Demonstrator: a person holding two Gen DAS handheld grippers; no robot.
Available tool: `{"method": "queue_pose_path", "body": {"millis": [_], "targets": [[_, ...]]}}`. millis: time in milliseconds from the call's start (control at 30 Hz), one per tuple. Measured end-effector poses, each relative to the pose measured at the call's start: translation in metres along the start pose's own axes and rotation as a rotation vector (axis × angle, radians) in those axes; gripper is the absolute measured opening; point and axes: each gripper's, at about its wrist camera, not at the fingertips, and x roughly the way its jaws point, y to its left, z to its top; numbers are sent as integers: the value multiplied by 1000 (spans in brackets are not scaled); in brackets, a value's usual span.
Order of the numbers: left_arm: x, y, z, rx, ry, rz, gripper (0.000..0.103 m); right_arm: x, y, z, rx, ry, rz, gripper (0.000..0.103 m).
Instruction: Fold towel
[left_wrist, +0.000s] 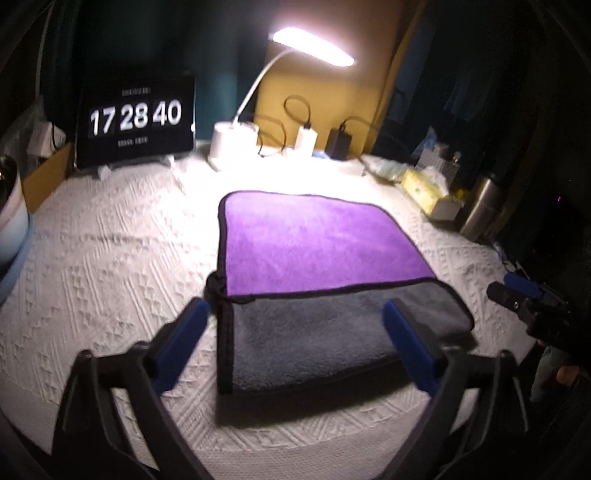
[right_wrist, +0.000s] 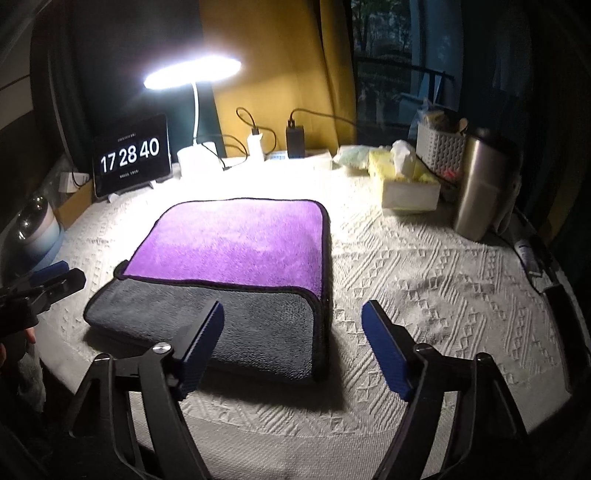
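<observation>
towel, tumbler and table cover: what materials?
Towel: plush microfibre by the look, matte fuzzy pile, purple on one face and grey on the other, dark stitched edging.
Tumbler: probably stainless steel, brushed silver sheen with soft highlights.
Table cover: white woven or quilted cloth, matte, with raised diamond and zigzag relief; fibre unclear.

Lit lamp (right_wrist: 192, 74), clock (right_wrist: 131, 155), tissue box (right_wrist: 406, 184), steel tumbler (right_wrist: 476, 188), possibly chargers (right_wrist: 295, 142).
</observation>
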Motion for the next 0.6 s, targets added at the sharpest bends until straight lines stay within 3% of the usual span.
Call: {"method": "queue_pose_path", "body": {"millis": [167, 333, 600], "targets": [[21, 7, -2, -23, 50, 21, 88, 20, -7, -1, 4, 43, 15, 70], [43, 15, -5, -51, 117, 39, 70, 39, -13, -3, 8, 82, 37, 65], [56, 20, -8, -48, 147, 92, 58, 61, -23, -5, 28, 120, 57, 53]]}}
